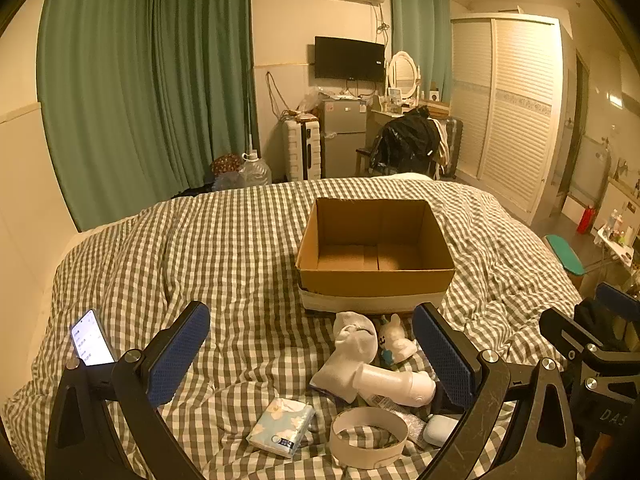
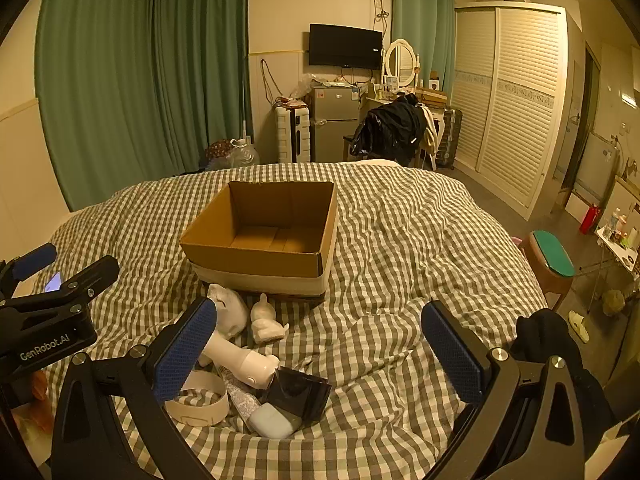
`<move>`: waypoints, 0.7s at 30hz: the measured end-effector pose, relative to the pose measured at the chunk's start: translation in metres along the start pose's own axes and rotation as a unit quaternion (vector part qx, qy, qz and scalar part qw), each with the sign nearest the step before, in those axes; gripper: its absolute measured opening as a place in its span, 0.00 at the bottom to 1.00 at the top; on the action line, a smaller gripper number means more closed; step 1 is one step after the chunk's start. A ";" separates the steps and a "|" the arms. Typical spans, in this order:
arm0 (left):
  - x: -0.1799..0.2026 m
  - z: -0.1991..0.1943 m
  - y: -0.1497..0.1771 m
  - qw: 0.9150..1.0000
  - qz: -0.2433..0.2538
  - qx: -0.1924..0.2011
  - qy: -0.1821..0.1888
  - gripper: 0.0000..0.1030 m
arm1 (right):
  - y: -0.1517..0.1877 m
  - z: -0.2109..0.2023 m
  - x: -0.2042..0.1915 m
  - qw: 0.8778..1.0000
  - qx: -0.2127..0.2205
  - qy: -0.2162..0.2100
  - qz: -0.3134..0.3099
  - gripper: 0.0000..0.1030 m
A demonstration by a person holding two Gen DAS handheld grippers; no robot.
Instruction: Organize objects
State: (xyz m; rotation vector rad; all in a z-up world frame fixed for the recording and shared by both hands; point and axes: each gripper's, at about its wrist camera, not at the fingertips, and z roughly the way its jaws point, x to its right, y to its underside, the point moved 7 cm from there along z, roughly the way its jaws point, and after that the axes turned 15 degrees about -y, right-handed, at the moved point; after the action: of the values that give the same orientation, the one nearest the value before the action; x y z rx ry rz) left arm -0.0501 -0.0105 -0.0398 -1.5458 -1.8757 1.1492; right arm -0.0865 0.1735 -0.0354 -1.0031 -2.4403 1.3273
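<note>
A: Left wrist view first. What lies on the checked quilt (image 1: 240, 248)?

B: An open cardboard box (image 1: 376, 276), brown with a pale band round its base, nothing inside. Just in front of it sits a small heap: a white sock (image 1: 352, 340), a little white figurine (image 1: 394, 338), a white bottle (image 1: 400, 388) lying on its side, a floral tissue pack (image 1: 282, 426), a loop of white paper band (image 1: 370, 434) and a pale earbud case (image 1: 440, 430).

A: And the left gripper (image 1: 312, 354)?

B: Jaws spread wide, holding nothing. The heap lies between and below the blue pads, mostly toward the right one; the box is beyond them. A lit phone (image 1: 92, 340) rests just left of the left finger.

A: Right wrist view?

B: The right gripper (image 2: 320, 346) is also wide apart and empty. The heap, with a black pouch (image 2: 298, 394), lies by its left pad; the box stands ahead to the left.
</note>
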 end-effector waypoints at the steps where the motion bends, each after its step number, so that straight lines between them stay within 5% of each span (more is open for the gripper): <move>1: -0.001 0.000 -0.001 1.000 -0.001 0.000 0.000 1.00 | -0.001 0.000 0.000 1.000 0.000 -0.001 -0.001 1.00; 9: -0.007 0.002 -0.004 1.000 -0.004 -0.001 0.001 1.00 | -0.004 -0.001 -0.005 1.000 0.001 -0.012 -0.011 1.00; 21: -0.011 0.039 0.022 0.998 0.017 -0.052 -0.006 1.00 | 0.006 0.019 0.010 1.000 -0.020 0.001 -0.001 1.00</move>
State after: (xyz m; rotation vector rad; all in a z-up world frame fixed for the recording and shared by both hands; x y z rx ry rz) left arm -0.0647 -0.0327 -0.0777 -1.6372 -1.9518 1.0926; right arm -0.0995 0.1692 -0.0522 -1.0101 -2.4746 1.2825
